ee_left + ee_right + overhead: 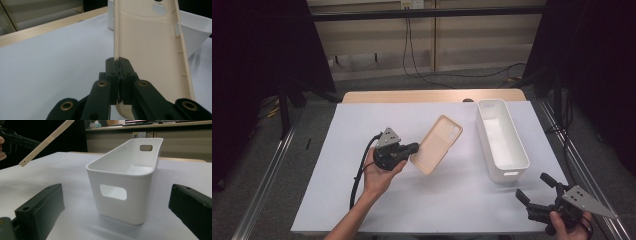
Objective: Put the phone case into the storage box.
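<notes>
Open counter (362,200) all around – bare to the left and front. Only obstacle: white bin (502,142) at right, top open.

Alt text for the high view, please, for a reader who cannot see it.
The left claw, shut on one edge of a beige phone case, holds it above a white-covered table, left of a long white bin. The right claw sits open at the table's near right corner.
</notes>
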Action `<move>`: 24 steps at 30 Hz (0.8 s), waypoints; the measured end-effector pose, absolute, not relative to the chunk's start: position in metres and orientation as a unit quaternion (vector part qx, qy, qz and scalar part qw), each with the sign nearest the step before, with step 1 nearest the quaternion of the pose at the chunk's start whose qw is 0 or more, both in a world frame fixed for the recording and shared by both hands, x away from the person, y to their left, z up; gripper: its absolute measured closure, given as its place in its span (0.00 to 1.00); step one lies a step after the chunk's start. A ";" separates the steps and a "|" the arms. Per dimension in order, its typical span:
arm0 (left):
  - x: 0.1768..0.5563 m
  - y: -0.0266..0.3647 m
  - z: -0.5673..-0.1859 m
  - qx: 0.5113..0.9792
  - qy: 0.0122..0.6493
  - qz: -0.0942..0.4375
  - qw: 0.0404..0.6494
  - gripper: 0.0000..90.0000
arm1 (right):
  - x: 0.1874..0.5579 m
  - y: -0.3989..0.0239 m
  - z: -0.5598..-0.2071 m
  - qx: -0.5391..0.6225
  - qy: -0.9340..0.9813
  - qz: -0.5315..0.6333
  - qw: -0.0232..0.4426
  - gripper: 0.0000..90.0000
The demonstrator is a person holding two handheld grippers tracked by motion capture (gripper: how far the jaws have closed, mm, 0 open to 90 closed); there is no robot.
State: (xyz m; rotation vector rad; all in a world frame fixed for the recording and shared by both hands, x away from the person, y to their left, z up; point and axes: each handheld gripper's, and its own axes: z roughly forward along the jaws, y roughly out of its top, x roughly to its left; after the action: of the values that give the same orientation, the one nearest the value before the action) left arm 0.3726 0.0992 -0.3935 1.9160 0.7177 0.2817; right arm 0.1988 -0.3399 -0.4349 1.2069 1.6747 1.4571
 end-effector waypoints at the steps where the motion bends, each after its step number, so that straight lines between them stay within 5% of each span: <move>1: 0.371 0.100 -0.393 0.795 0.300 0.114 0.515 0.98 | 0.199 -0.339 -0.434 0.455 0.631 0.550 0.303 0.00; 24: 0.330 0.107 -0.395 0.782 0.280 0.116 0.545 0.97 | 0.210 -0.302 -0.396 0.410 0.649 0.575 0.284 0.02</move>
State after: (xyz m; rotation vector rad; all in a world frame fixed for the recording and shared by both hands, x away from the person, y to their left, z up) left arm 0.3298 0.1072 -0.3949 1.8540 0.6641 0.2754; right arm 0.2101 -0.3025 -0.3960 1.0965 1.7372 1.5386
